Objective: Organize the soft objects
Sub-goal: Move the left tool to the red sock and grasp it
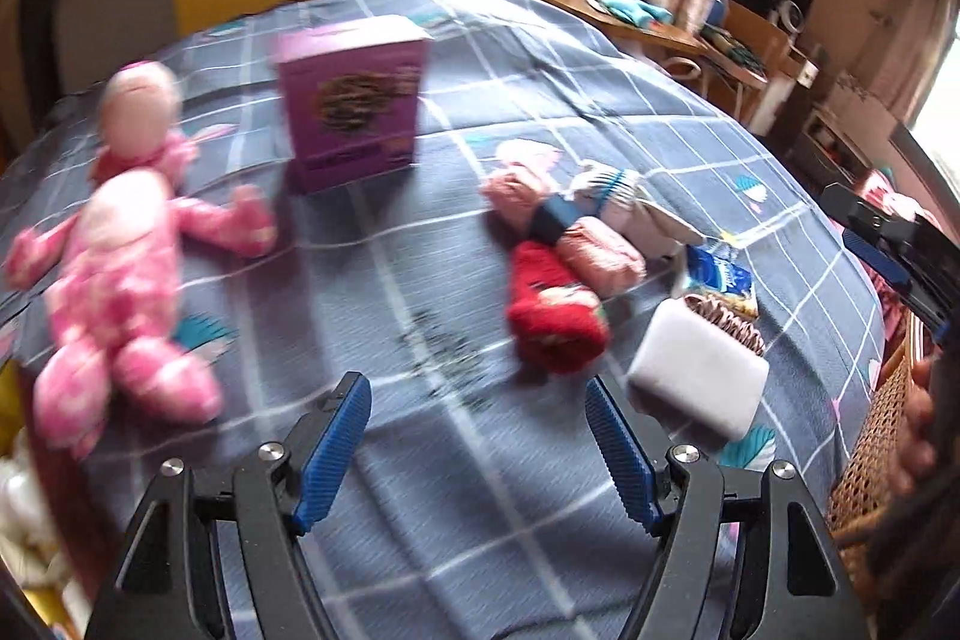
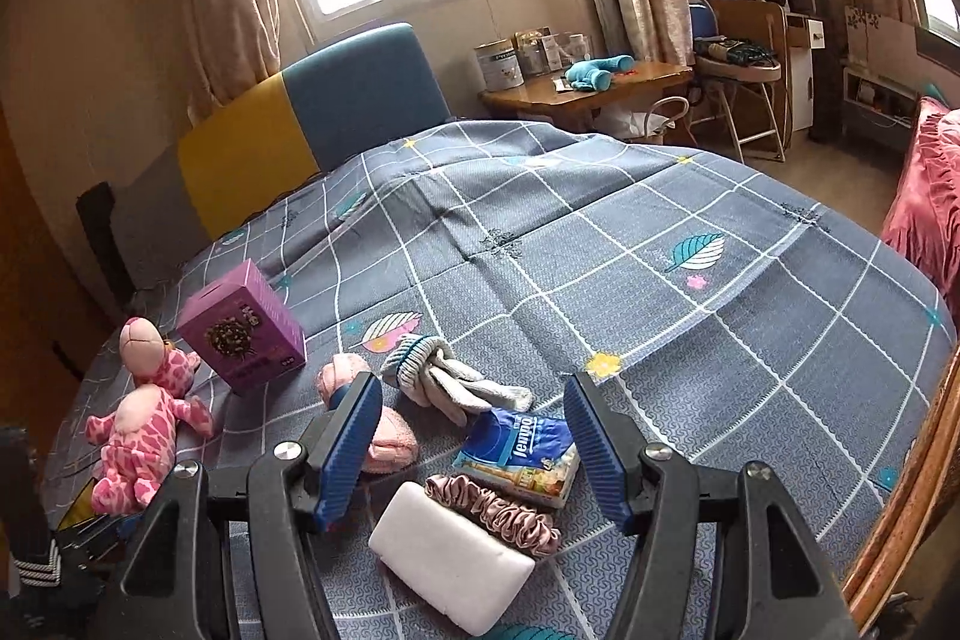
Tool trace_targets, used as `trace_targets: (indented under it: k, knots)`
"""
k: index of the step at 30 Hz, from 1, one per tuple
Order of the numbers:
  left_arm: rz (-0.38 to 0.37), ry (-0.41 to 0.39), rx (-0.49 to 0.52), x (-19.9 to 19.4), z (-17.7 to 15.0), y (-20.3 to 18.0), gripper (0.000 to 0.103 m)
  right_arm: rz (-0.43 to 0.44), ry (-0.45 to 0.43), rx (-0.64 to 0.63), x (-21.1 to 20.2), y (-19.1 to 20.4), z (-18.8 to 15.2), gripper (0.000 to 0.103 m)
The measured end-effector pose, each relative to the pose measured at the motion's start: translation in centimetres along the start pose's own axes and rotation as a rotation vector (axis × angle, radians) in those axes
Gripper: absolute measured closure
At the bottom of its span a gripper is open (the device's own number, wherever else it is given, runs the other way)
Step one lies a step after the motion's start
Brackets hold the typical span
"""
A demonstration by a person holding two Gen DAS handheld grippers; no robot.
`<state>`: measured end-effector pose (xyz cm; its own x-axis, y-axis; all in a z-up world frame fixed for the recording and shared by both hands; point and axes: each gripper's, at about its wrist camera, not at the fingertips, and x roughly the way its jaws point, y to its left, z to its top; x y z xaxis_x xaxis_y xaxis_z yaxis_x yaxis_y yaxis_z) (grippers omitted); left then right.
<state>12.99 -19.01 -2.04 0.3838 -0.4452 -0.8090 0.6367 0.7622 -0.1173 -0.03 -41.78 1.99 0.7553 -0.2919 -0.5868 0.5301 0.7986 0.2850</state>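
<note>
Soft things lie on a grey checked bedspread (image 2: 690,244). In the blurred left wrist view, my left gripper (image 1: 477,436) is open with nothing in it, hanging over bare bedspread. A red rolled sock (image 1: 555,316) lies just beyond its right finger, and a pink plush toy (image 1: 120,268) lies to the left. My right gripper (image 2: 474,430) is also open and holds nothing. Below it lie a white sponge (image 2: 450,556), a pink scrunchie (image 2: 498,511) and a blue tissue pack (image 2: 522,448). Its left finger covers part of a pink sock roll (image 2: 390,436). Grey socks (image 2: 444,376) lie beyond.
A purple box (image 2: 240,328) stands upright near the plush toy (image 2: 144,418). A wicker basket rim (image 2: 912,490) sits at the bed's right edge, with a hand (image 1: 918,430) beside it. A yellow and blue headboard (image 2: 312,124) and a wooden desk (image 2: 588,94) stand behind.
</note>
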Motion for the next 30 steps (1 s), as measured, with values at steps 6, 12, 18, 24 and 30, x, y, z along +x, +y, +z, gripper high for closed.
trace_targets:
  k: [6, 12, 18, 24, 30]
  knots:
    - [-0.043, 0.054, 0.063, 4.4, 2.4, -3.2, 0.028, 0.018, 0.008, 0.010, 0.1, -0.1, -0.1, 0.039]
    - [-0.028, 0.118, 0.082, 8.9, 3.9, -4.6, 0.035, 0.045, 0.010, 0.052, 0.1, -0.9, 0.0, 0.039]
    - [-0.071, 0.135, 0.030, 11.1, 3.7, -3.7, 0.067, 0.050, 0.002, 0.100, 0.0, -1.7, 0.2, 0.039]
    - [-0.122, -0.003, -0.032, 6.2, 2.1, -1.7, 0.066, 0.051, 0.004, 0.153, 0.1, -2.5, 0.2, 0.039]
    - [-0.071, -0.001, -0.063, 2.7, -3.0, 1.8, 0.067, 0.032, 0.079, 0.113, 1.2, -1.7, 0.0, 0.039]
